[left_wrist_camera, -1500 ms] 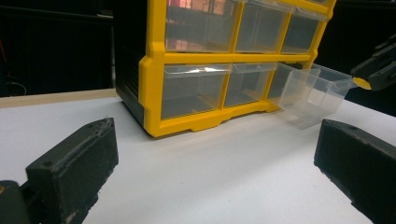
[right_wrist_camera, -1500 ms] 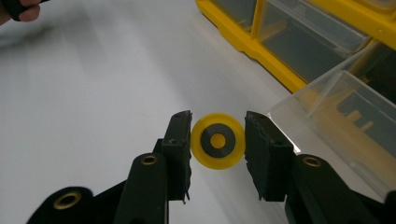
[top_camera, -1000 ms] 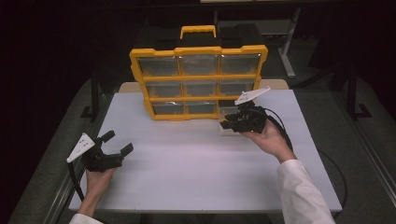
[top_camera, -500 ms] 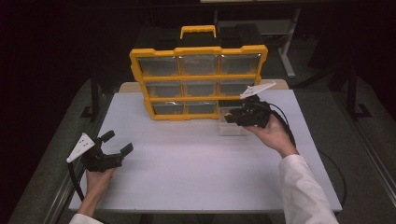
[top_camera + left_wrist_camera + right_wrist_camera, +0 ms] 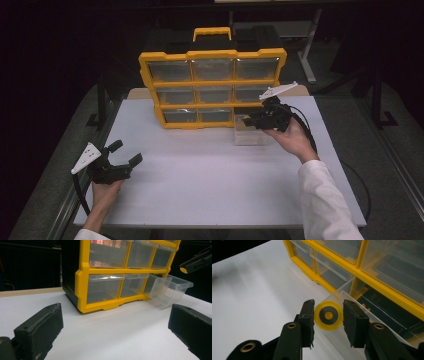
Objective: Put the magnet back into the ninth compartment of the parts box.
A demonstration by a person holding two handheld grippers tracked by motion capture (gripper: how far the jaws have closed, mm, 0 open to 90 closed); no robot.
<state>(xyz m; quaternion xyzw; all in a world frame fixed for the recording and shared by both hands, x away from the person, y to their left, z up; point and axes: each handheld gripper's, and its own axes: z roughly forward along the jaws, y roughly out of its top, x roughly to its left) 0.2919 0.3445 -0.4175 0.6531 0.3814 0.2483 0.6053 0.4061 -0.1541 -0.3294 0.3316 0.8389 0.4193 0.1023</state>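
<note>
I had the right gripper [image 5: 328, 315] pinching a small yellow roll with a dark core [image 5: 328, 315], one pad pressed to each side of it, and I held it above the open top of the clear plastic drawer [image 5: 352, 340] that sat pulled out on the table [image 5: 210, 185]. Just beyond the gripper stood the yellow drawer cabinet [image 5: 212, 85], upright at the far side of the table, with its black handle-topped back rising behind it. In the right gripper view the dark empty slot [image 5: 387, 312] where that drawer belonged lay just past the roll, at the bottom row of the cabinet, and the neighbouring clear drawers were shut in their frames. From the high view my right hand [image 5: 292, 140] carried the gripper over the drawer, which rested against the cabinet's lower right corner. The left gripper [image 5: 119, 162] I kept well apart from all that, low over the near left part of the table, its jaws spread wide with nothing between them. Along its jaws the cabinet [image 5: 125, 272] stood ahead and the drawer [image 5: 170, 290] showed ahead and to the right, tilted with its open side up, with the tip of the right gripper [image 5: 197, 262] above it. The table under the left gripper was bare white.
</note>
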